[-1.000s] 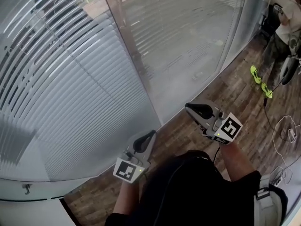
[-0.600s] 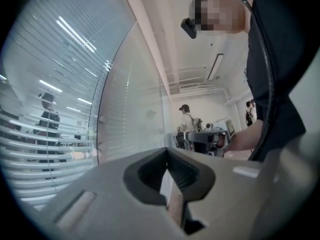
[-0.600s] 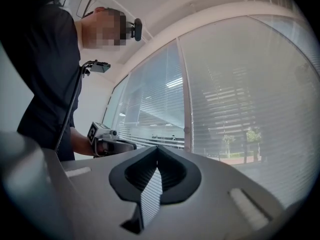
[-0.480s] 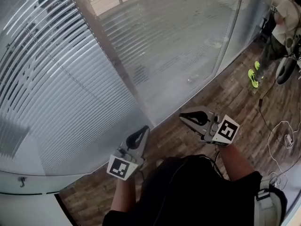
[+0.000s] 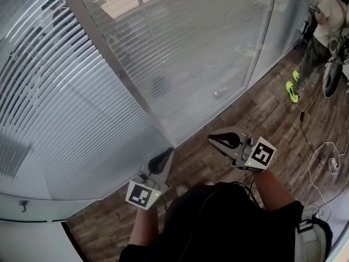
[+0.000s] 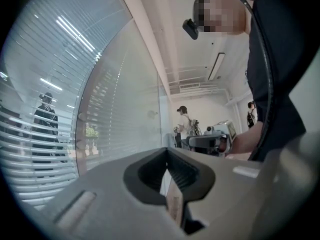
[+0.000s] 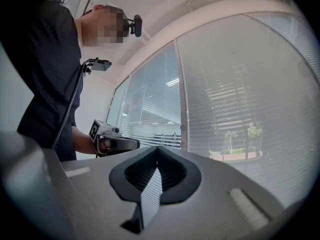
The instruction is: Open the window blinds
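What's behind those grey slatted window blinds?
Gaps between the grey slatted window blinds show a dark-clothed person in a hat, sunlit pavement and small green trees. The slats cover nearly everything else out there.

A bystander (image 5: pixel 329 19) stands on wood floor (image 5: pixel 271 115).

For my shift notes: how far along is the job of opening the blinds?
Done: nothing yet; the blinds hang lowered. In hand: nothing; the left gripper and right gripper are both shut and empty, held short of the blinds. Left: reaching the blinds' control, gripping it, opening them.
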The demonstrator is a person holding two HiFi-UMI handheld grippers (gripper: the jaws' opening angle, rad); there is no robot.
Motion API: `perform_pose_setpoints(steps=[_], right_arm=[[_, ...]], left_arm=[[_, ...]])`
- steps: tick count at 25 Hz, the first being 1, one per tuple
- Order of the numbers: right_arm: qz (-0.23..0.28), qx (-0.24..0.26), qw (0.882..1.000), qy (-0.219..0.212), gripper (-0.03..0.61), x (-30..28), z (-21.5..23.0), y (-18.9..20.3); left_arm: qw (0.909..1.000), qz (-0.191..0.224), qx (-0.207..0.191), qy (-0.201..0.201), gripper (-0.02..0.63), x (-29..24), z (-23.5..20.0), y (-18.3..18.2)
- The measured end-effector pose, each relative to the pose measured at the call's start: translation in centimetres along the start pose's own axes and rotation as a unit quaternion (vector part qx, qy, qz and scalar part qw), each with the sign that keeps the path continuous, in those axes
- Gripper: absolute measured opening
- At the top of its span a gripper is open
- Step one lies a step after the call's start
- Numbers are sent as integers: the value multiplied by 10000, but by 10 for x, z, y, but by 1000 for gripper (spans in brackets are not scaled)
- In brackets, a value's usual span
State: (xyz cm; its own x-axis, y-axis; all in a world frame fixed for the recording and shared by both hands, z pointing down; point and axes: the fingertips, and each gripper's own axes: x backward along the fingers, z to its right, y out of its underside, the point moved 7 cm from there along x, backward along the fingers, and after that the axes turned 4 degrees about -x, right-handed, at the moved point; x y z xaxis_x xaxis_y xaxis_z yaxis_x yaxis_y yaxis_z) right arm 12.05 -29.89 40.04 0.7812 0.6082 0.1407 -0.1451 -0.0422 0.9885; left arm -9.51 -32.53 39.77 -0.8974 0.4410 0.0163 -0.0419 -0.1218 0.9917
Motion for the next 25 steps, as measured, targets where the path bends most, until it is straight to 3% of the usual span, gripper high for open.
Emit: perform_pose_setpoints(steps=[25], right_arm=[[-72,135,9999,22,6,48,14,0]], left_arm=[[9999,-48,-118,-19,5,-35,36,-2]])
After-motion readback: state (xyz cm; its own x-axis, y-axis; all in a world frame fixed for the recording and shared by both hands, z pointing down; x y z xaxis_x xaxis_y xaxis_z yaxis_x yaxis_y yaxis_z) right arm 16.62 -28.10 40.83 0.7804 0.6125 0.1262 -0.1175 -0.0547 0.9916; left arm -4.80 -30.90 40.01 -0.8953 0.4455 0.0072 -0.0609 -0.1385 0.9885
